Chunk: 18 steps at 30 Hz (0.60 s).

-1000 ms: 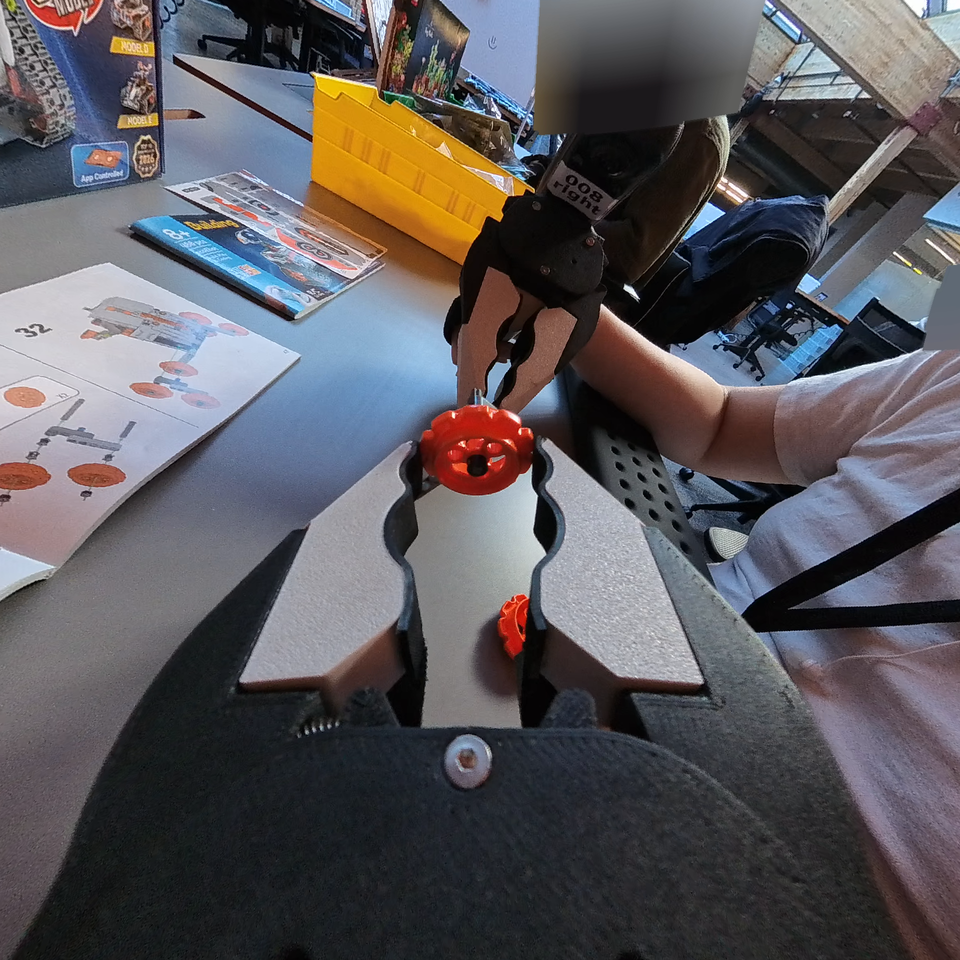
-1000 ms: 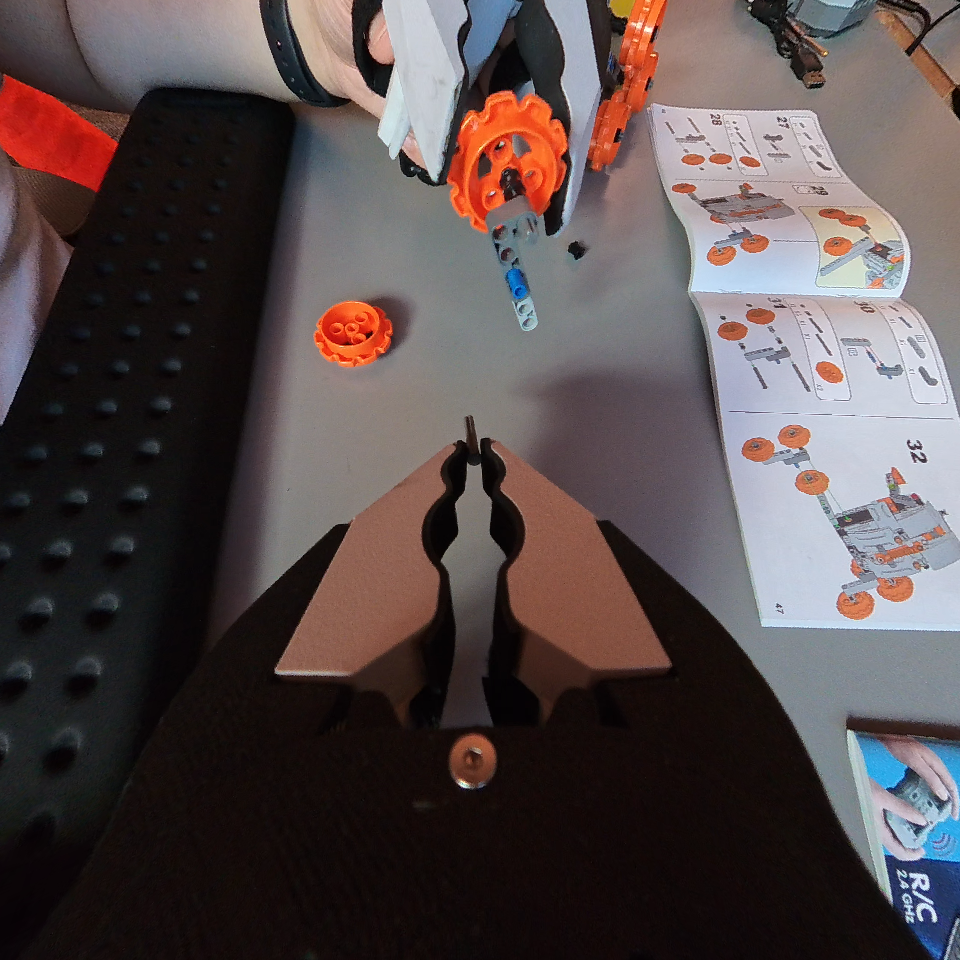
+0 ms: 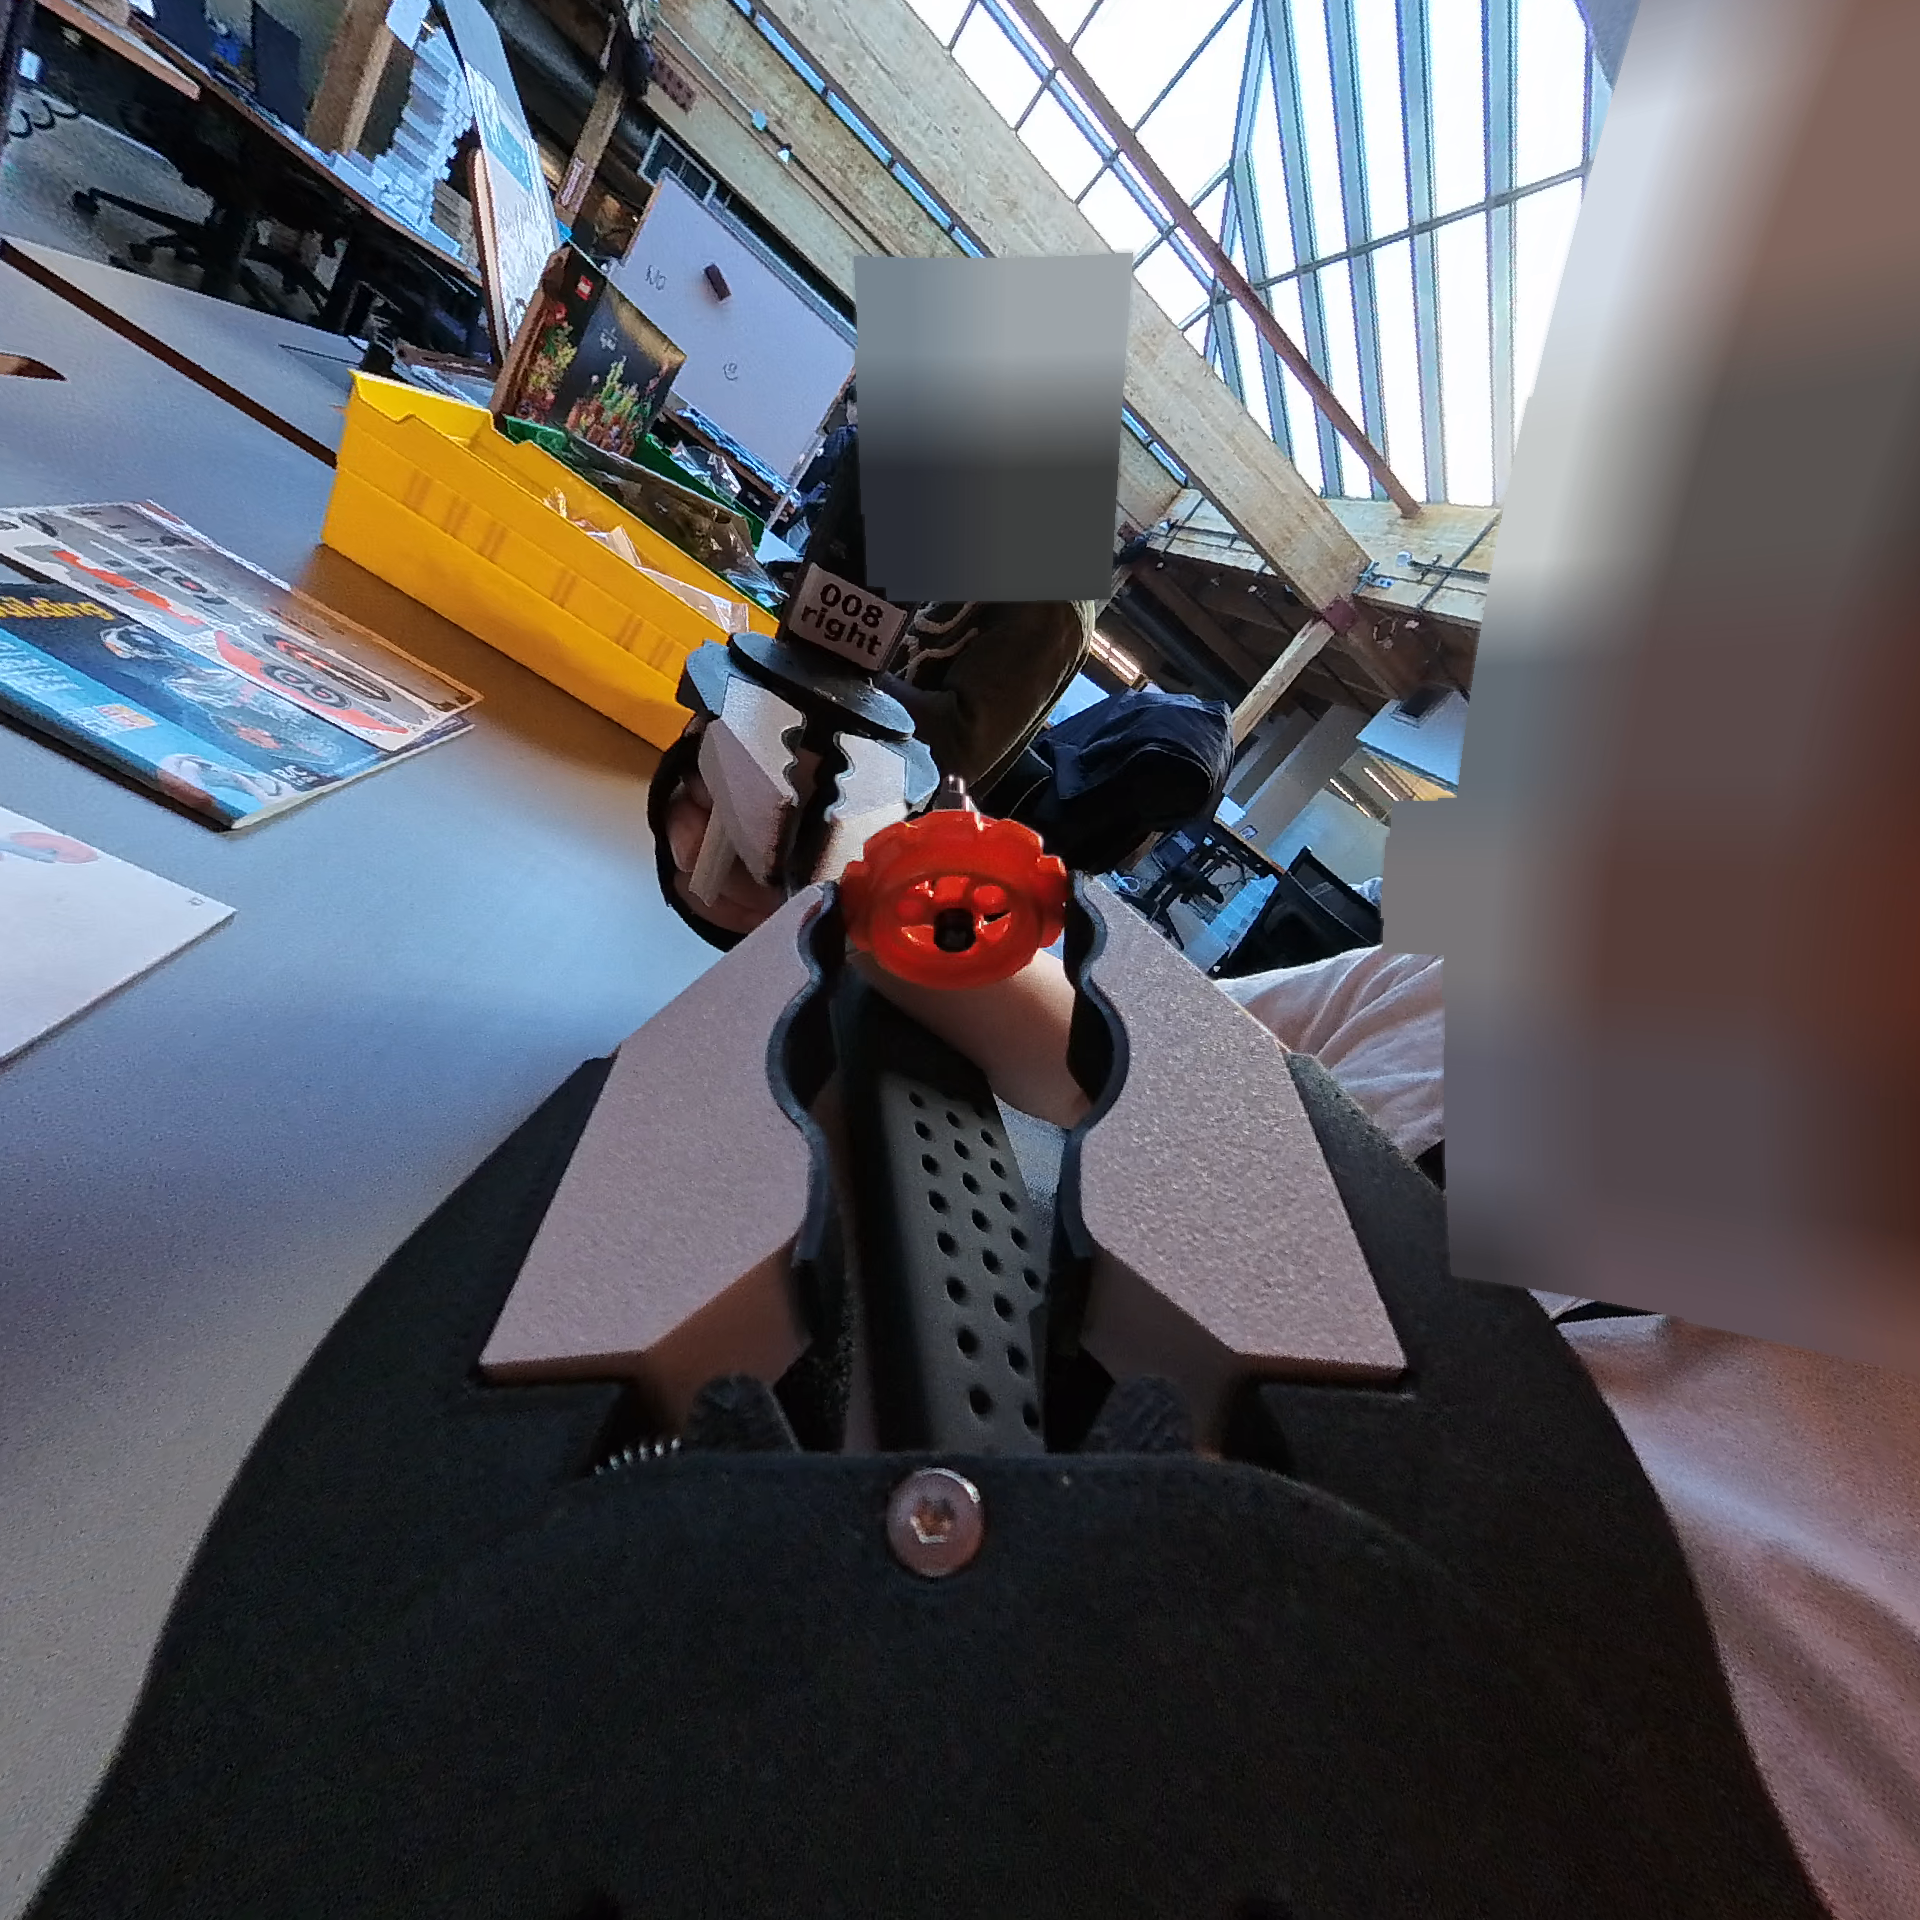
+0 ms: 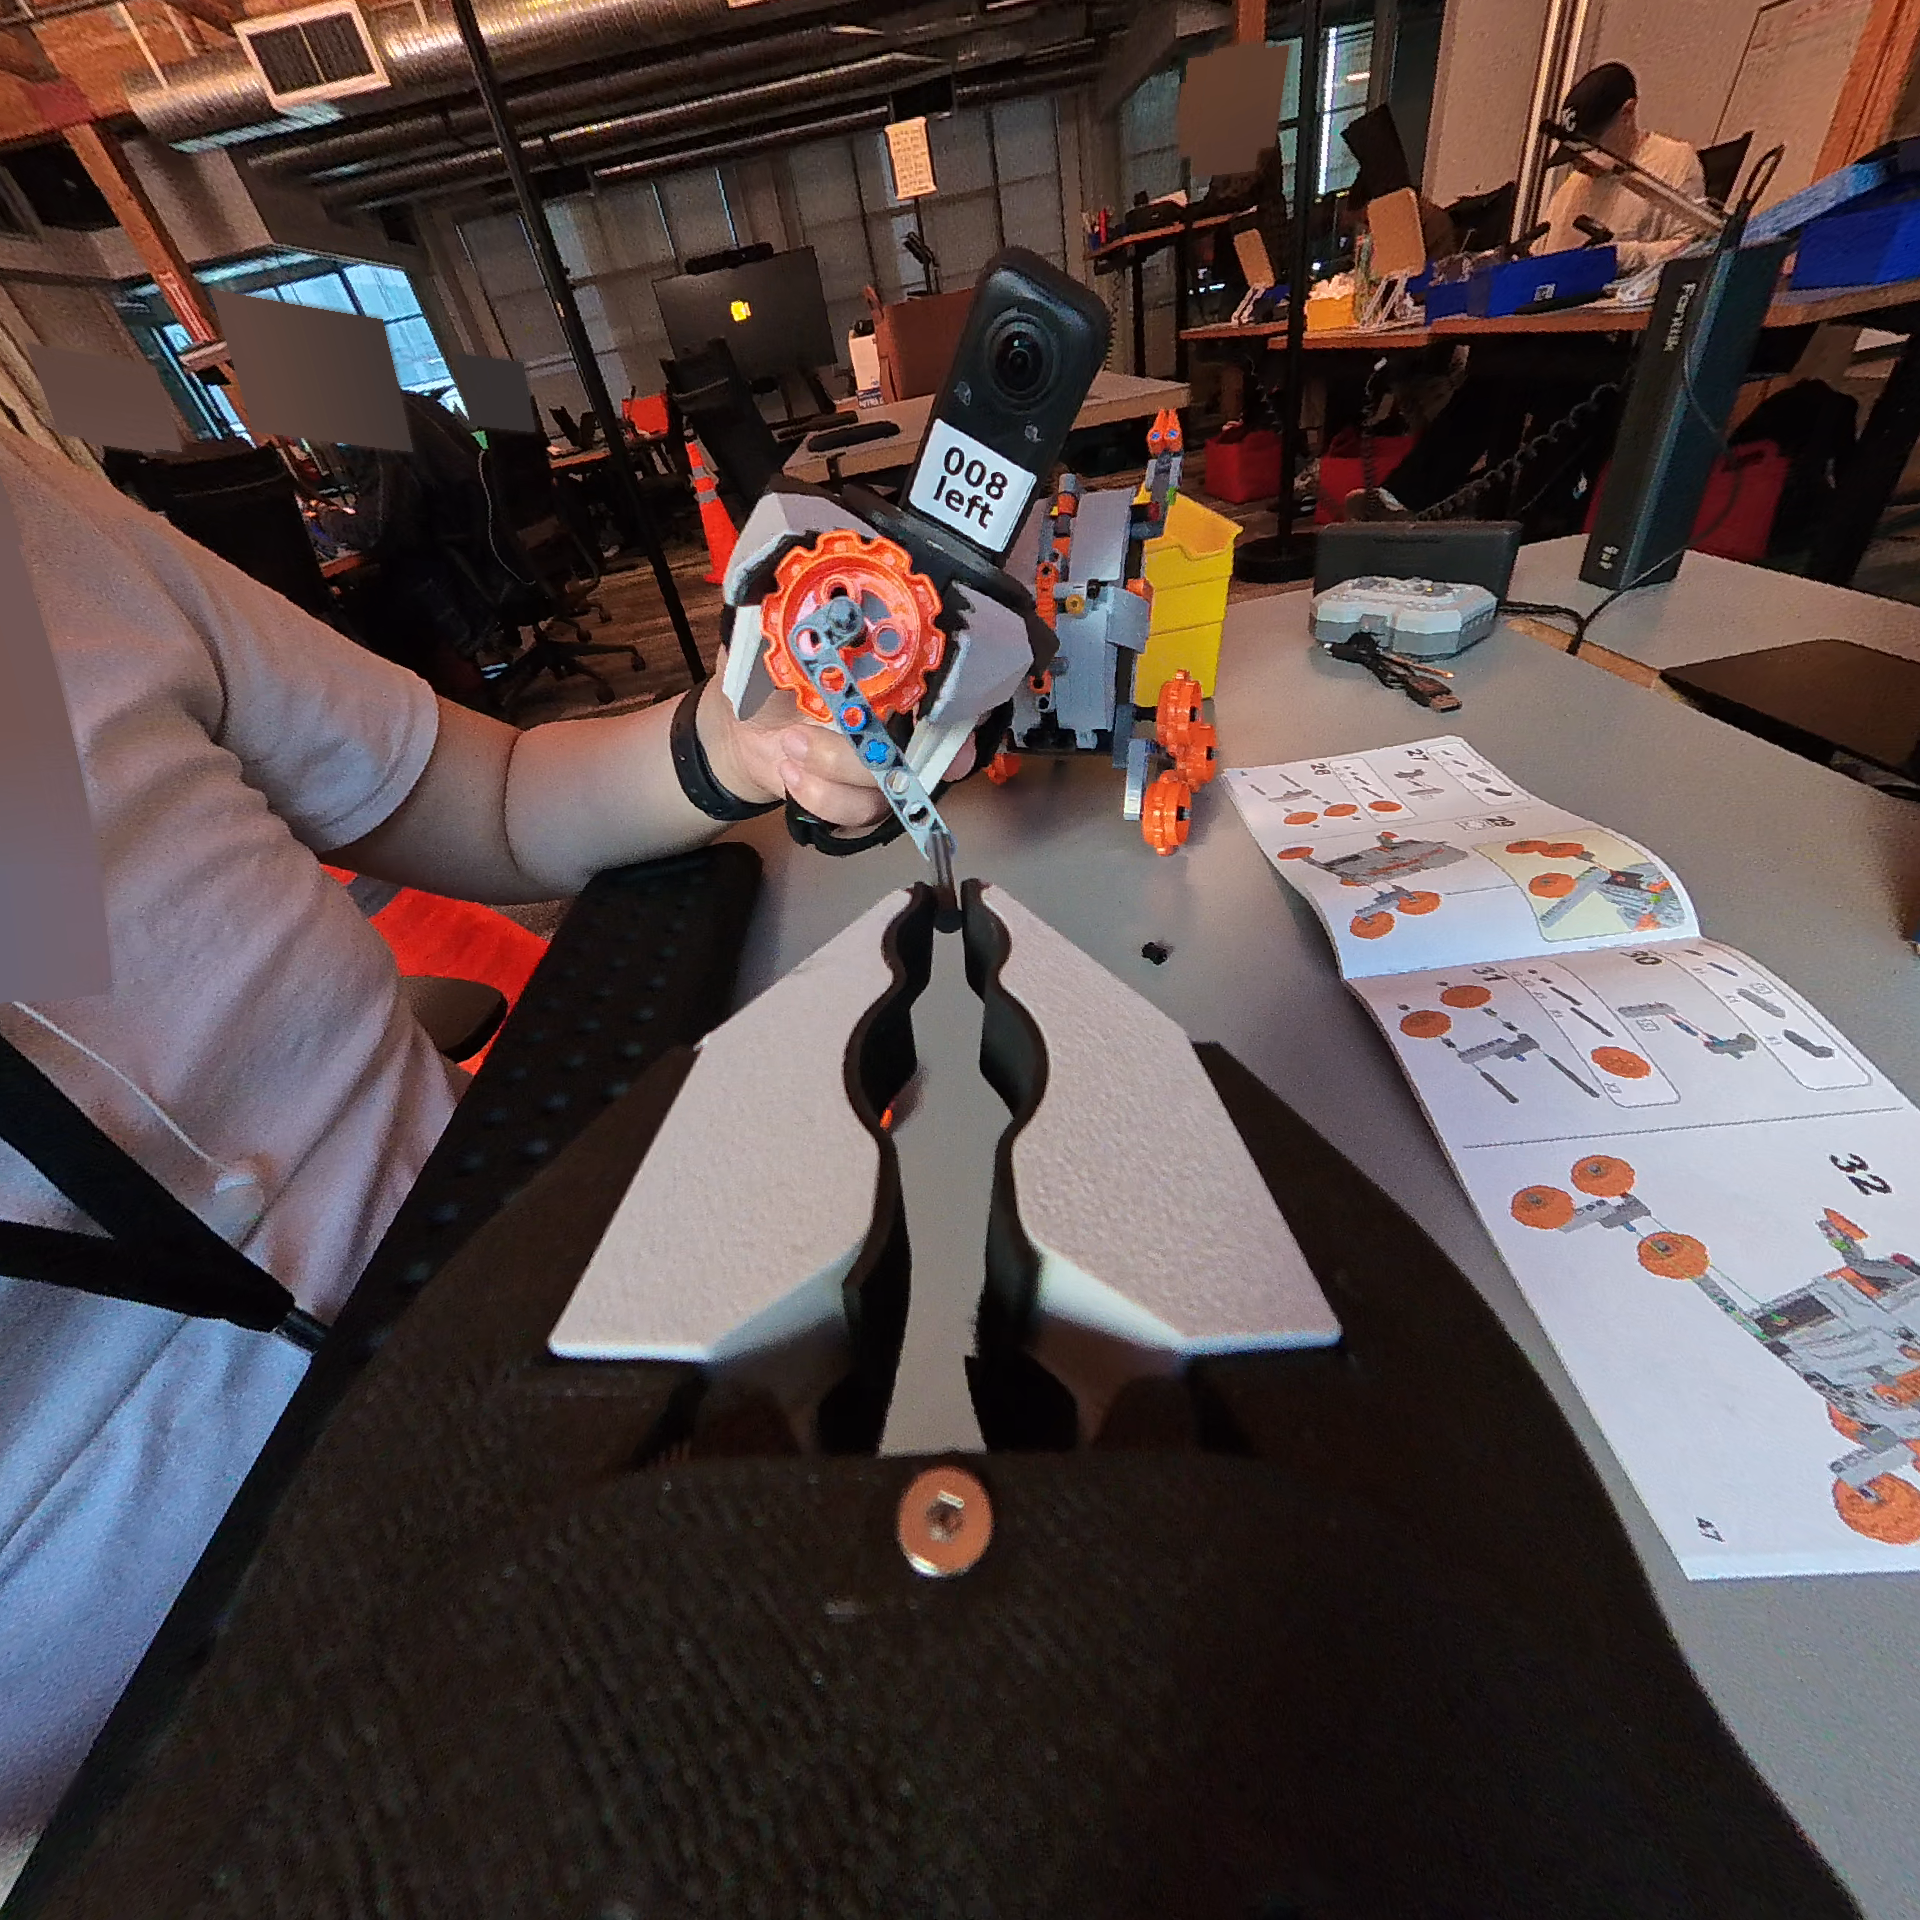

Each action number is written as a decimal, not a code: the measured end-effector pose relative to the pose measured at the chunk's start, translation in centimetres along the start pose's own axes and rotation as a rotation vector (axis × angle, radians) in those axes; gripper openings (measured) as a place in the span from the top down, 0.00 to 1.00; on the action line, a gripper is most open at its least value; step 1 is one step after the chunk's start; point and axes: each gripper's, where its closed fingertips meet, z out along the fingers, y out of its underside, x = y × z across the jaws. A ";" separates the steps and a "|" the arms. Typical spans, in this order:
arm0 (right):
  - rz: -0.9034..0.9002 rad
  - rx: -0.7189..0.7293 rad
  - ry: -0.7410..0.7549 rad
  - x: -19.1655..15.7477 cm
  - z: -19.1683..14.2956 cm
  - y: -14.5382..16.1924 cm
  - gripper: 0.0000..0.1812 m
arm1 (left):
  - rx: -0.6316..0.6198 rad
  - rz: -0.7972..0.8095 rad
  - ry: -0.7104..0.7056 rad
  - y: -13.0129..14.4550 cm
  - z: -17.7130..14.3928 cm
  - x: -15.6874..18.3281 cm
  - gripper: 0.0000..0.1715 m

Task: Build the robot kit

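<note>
My left gripper (image 3: 951, 935) is shut on an orange toothed wheel (image 3: 951, 914) and holds it in the air above the table edge. In the right wrist view the left gripper (image 4: 844, 727) faces me with the wheel (image 4: 883, 592). A grey holed beam (image 4: 883, 753) hangs from the wheel's hub and slants down toward me. My right gripper (image 4: 943, 902) is shut on a thin dark axle (image 4: 941, 868). The axle's tip meets the lower end of the beam. The right gripper also shows beyond the wheel in the left wrist view (image 3: 800, 821).
An open instruction booklet (image 4: 1610, 1039) lies on the grey table (image 4: 1299, 1195) at my right. A partly built grey and orange model (image 4: 1091, 623) and a yellow bin (image 4: 1184, 592) stand behind. A small black piece (image 4: 1153, 951) lies loose. A larger yellow bin (image 3: 499, 561) and booklets (image 3: 208, 665) are left.
Both grippers have risen and tilted up. My right gripper has brought the axle up to the end of the beam. The loose orange wheel on the table is now out of sight.
</note>
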 end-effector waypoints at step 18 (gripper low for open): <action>-0.002 -0.070 0.052 1.6 -1.4 1.1 0.98 | -0.055 0.062 -0.167 3.8 -2.8 0.4 0.77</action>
